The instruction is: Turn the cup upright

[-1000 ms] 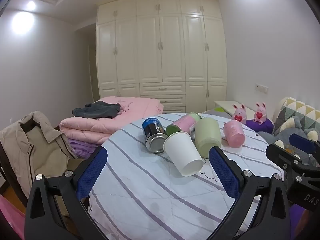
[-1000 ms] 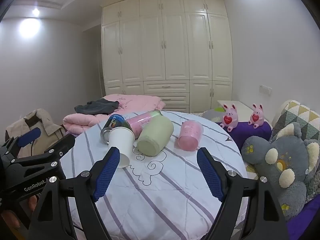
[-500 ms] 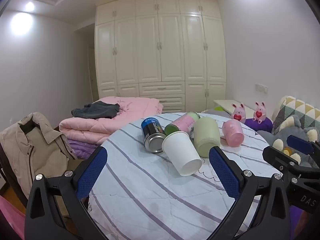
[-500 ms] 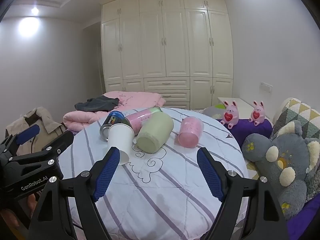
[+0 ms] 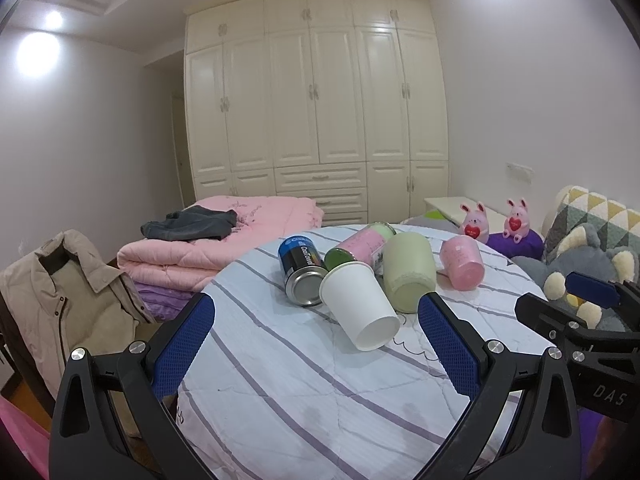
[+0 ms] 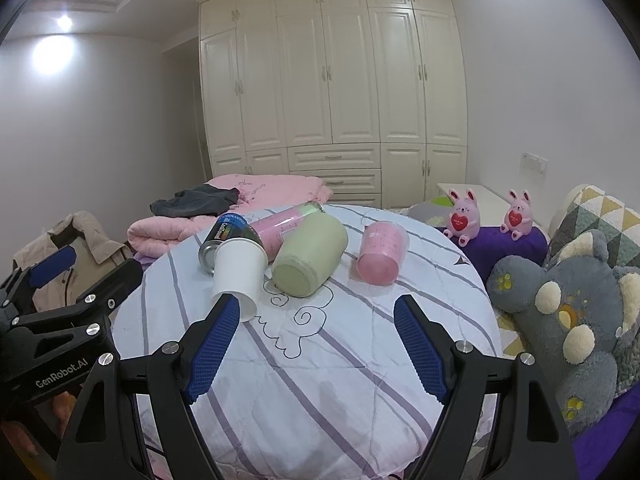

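a: both grippers hang short of the cluster, jaws spread wide, nothing between them; left gripper (image 5: 316, 328) faces the white paper cup (image 5: 359, 306), right gripper (image 6: 318, 338) sits beside it, facing the bare striped cloth (image 6: 340, 360).

b: where does the cup lie?

a: on its side on the round table (image 5: 280, 380); its long axis runs toward the left wrist camera and a little rightward; base nearest the tool, rim pressed back among the other items.

b: which items?

a: blue can (image 5: 301, 270) touching on the cup's left; pale green cup (image 5: 408, 270) just beside its right; pink-and-green bottle (image 5: 366, 242) behind; pink cup (image 5: 462, 262) lying apart, further right.

b: which hand is nearer?

a: judged from both views, the left; the cup sits almost centred between the left fingers, whereas in the right wrist view its base lies just beyond the tip of the right gripper's left finger (image 6: 212, 344), off the midline.

b: what does the grasp turn on?

a: likely closing across the side wall near the free base, then swinging that end down and the rim up, clear of can and green cup; thin paper may crush.
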### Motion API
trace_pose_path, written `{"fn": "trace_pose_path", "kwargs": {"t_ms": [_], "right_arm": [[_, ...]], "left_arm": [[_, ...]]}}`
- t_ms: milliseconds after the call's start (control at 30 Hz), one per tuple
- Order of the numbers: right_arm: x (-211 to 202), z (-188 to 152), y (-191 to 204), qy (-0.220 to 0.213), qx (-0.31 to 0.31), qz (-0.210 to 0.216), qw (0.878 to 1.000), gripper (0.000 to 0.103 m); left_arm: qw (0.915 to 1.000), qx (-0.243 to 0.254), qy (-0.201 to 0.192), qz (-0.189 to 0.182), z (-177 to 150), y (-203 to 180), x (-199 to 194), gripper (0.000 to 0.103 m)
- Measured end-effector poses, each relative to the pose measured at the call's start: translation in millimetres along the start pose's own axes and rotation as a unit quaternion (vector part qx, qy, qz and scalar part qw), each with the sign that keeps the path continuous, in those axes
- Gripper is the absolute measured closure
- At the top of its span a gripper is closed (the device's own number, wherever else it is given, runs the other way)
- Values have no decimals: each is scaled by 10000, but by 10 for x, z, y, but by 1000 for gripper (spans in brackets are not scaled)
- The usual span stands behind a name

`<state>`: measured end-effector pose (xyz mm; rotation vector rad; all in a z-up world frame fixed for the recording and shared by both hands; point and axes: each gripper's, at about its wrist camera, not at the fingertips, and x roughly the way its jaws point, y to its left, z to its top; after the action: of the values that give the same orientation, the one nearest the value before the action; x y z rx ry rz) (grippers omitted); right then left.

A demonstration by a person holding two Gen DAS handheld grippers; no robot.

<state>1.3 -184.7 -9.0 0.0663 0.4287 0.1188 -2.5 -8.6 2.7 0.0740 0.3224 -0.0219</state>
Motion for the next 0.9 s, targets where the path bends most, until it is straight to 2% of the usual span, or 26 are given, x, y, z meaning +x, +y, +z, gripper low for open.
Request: {"fn": "trace_pose_path", "kwargs": {"t_ms": [900], "right_arm": [[-27,12,51,76,-147,-54,9998,22]], "left_arm": [[9999,55,86,20,26,-22,21,0]]}}
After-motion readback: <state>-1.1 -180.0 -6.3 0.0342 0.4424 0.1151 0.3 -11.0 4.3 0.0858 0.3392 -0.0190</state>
